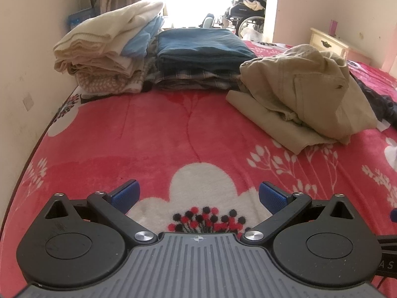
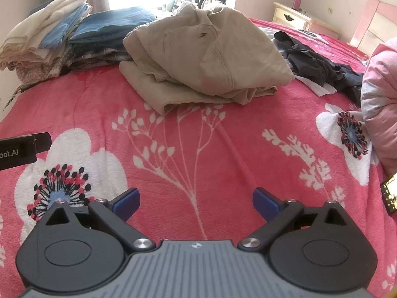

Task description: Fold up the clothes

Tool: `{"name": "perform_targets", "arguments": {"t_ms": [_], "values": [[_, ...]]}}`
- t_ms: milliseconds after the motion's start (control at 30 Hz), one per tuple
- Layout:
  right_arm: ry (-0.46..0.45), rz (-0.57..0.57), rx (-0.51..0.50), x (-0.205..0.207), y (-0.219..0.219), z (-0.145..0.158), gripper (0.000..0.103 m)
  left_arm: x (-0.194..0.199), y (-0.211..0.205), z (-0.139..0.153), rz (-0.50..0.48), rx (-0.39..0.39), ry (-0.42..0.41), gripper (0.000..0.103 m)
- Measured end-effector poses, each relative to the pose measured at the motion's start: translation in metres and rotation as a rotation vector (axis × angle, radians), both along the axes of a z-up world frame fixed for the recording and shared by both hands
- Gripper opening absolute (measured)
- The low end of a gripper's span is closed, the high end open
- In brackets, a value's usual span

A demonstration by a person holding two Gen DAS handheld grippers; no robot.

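Observation:
A roughly folded khaki garment lies on the red flowered blanket, ahead of both grippers. My left gripper is open and empty, low over the blanket, well short of the garment, which is to its front right. My right gripper is open and empty, also short of the garment, which is straight ahead. A dark crumpled garment lies unfolded to the right of the khaki one.
Folded stacks stand at the back: cream and light-blue items by the wall, a blue and plaid stack beside them. A pink quilt sits at the right. A nightstand stands beyond the bed.

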State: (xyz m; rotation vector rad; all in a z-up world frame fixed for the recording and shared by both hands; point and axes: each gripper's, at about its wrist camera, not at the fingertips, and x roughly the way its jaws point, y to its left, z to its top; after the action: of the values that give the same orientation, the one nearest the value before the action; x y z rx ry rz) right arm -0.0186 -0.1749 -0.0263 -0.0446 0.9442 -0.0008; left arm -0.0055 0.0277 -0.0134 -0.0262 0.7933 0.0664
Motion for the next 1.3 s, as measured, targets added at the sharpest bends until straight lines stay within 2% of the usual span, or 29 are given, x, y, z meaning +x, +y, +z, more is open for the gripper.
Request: {"name": "perform_targets", "arguments": {"t_ms": [567,933,1100,1300], "values": [[0.007,0.0,0.002,0.001,0.001,-0.004,0.1,0.001,-0.005,-0.003,0.0,0.01,0.011,0.103],[-0.013,0.002,0.007,0.003,0.0,-0.003,0.1,0.004,-0.005,0.0,-0.017,-0.009,-0.023,0.103],[-0.089,0.034,0.008,0.007,-0.006,0.006,0.1,0.026,-0.004,0.008,-0.042,-0.038,-0.086,0.103],[-0.306,0.172,-0.093,0.031,-0.005,0.032,0.098,0.068,0.001,-0.001,-0.03,0.004,-0.166,0.103]]}}
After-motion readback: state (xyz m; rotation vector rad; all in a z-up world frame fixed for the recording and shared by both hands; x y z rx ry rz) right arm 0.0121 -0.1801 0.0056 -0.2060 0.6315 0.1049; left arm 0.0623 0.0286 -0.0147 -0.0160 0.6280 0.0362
